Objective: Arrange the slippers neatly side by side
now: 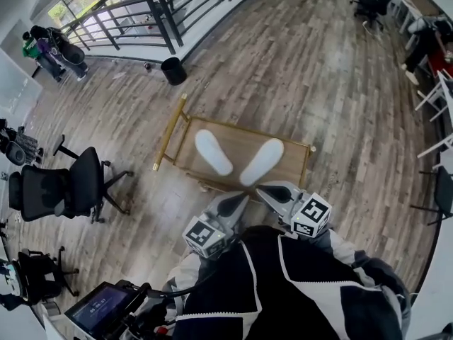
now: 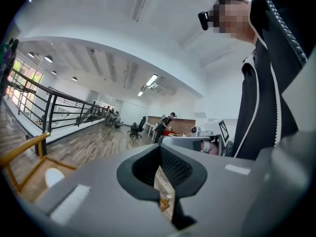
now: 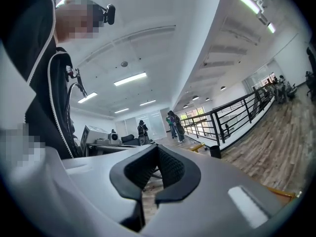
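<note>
Jaws closed; slippers (image 1: 212, 152) splayed on trolley (image 1: 233, 139), plank floor (image 1: 283, 69).

Low trolley (image 1: 241, 137) with a brass-coloured frame, standing on the plank floor (image 1: 297, 69) in front of me. Beyond it, a black bin (image 1: 173, 70) near the foot of the dark railing (image 1: 161, 21). To my left, a black office chair (image 1: 67, 186); nearer me, a lit screen (image 1: 99, 307). People (image 1: 53, 48) stand at far left.
</note>
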The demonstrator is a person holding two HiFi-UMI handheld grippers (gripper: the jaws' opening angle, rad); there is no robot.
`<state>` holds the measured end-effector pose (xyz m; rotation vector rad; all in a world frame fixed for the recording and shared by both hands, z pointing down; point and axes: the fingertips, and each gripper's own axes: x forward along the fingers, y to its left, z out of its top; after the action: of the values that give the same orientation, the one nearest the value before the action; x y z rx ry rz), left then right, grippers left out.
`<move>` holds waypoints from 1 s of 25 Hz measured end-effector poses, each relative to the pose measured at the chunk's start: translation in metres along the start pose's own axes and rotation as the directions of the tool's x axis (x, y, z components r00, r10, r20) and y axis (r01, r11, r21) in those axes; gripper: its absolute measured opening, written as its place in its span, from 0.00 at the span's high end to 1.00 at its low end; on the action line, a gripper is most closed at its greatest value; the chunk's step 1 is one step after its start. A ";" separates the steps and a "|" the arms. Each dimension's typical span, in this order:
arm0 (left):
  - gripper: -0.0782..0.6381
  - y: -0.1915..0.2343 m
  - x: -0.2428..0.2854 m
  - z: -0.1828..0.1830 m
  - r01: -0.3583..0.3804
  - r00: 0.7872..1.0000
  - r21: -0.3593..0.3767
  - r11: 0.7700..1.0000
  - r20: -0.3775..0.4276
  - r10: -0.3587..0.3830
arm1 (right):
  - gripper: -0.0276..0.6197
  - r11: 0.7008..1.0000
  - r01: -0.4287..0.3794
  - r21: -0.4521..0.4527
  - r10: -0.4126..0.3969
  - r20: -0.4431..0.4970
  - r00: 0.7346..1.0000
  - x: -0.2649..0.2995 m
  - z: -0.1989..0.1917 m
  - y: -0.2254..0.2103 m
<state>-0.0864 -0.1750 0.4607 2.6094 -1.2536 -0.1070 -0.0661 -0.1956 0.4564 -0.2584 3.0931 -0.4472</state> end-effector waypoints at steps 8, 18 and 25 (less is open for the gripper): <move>0.87 0.068 -0.008 0.023 0.110 0.993 0.034 0.993 -0.042 -0.109 | 0.95 0.996 0.094 -0.003 -0.094 0.037 0.995 0.070 0.011 -0.022; 0.87 0.117 -0.012 0.023 0.222 0.974 -0.002 0.975 -0.044 -0.222 | 0.95 0.979 0.203 -0.015 -0.203 0.030 0.979 0.114 0.007 -0.043; 0.87 0.095 0.038 0.031 0.259 0.964 0.008 0.966 -0.057 -0.258 | 0.95 0.967 0.256 -0.006 -0.256 0.016 0.967 0.071 0.029 -0.067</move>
<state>-0.1401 -0.2670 0.4555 2.7567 -0.8928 -0.0705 -0.1241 -0.2789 0.4487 -0.6638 3.0579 -0.4329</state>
